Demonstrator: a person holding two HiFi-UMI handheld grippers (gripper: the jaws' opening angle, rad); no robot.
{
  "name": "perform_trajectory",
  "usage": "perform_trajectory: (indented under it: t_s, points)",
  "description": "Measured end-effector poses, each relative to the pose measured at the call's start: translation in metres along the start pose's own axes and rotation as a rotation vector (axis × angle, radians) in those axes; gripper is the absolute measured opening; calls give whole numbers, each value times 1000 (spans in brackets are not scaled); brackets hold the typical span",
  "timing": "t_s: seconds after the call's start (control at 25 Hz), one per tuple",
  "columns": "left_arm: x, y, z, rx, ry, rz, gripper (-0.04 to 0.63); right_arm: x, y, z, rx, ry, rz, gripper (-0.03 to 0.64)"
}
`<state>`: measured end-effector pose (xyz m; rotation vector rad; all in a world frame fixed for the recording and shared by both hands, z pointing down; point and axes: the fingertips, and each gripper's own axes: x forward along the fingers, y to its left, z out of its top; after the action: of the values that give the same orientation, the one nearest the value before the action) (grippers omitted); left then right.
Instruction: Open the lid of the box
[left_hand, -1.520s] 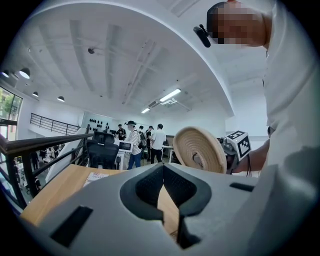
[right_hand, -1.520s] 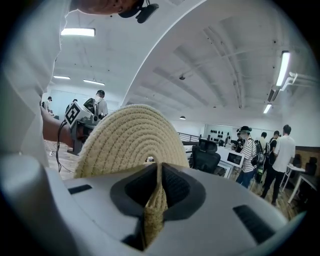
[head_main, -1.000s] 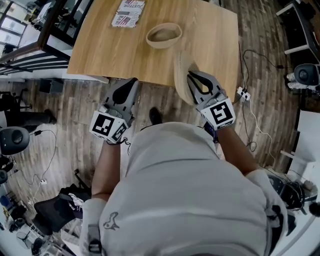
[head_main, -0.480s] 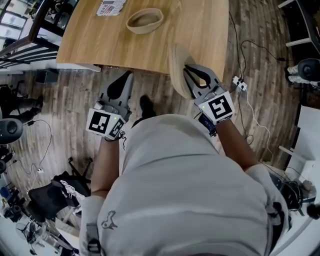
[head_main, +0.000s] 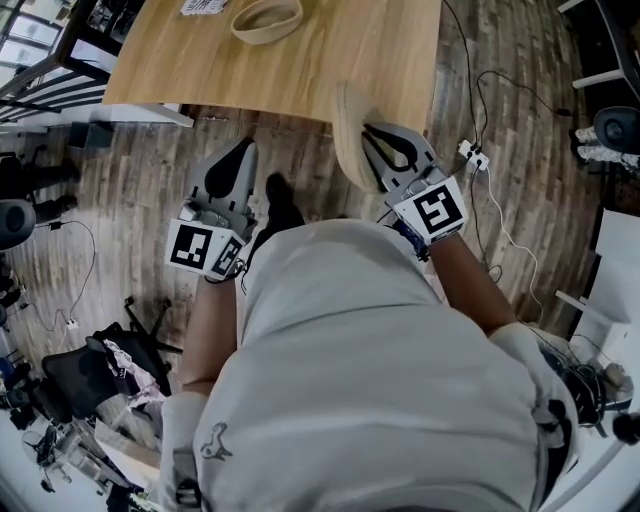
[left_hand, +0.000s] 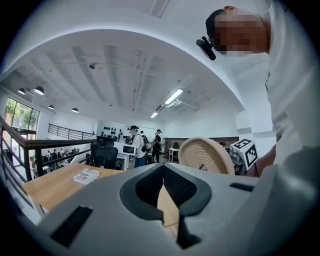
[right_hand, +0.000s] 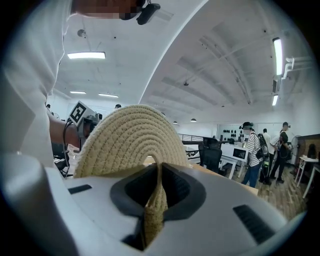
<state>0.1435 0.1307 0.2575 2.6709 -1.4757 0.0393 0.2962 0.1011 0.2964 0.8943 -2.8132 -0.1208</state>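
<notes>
While the right gripper (head_main: 378, 140) pinches the woven lid (head_main: 349, 130) on edge mid-frame, the basket (head_main: 266, 20) lies well apart, up-left on the table (head_main: 340, 60). The left gripper (head_main: 240, 158) is pressed together, empty.

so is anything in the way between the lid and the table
Nothing visible. The right claw holds the woven lid on edge by the table, and the wood up to the basket is bare.

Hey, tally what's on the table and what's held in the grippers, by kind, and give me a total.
Woven basket: 1
Woven lid, held in the right gripper: 1
Printed packet: 1
Total: 3
</notes>
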Motion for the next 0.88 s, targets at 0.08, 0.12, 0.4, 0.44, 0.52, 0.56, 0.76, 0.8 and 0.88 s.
perform_trajectory:
  t_s: [0.08,0.12,0.4,0.44,0.52,0.56,0.76,0.8,0.88]
  points:
    - [-7,-14,-1,-12,-7,18,6,-14,5,-1,-4,-6,14,35]
    - [-10,-21,-3,-20,-6,23,6,-20,8,-1,-2,-10,19,35]
    - [-35,-62,-22,-52,14,25,6,-55,30,-9,4,-10,31,37]
    - [-37,-66,-24,-52,14,23,8,-59,33,-10,7,-11,29,37]
    - [-41,-74,-23,-49,11,21,6,-66,36,-8,13,-21,24,37]
    - [-43,-77,-22,-47,9,22,6,-69,38,-7,15,-27,23,37]
    - [-55,-84,-21,-33,4,34,6,-81,44,-3,22,-33,24,37]
    - [-59,-83,-21,-31,5,42,6,-81,46,-2,24,-35,25,37]
    - [-66,-81,-22,-26,6,63,6,-84,49,1,33,-43,22,37]
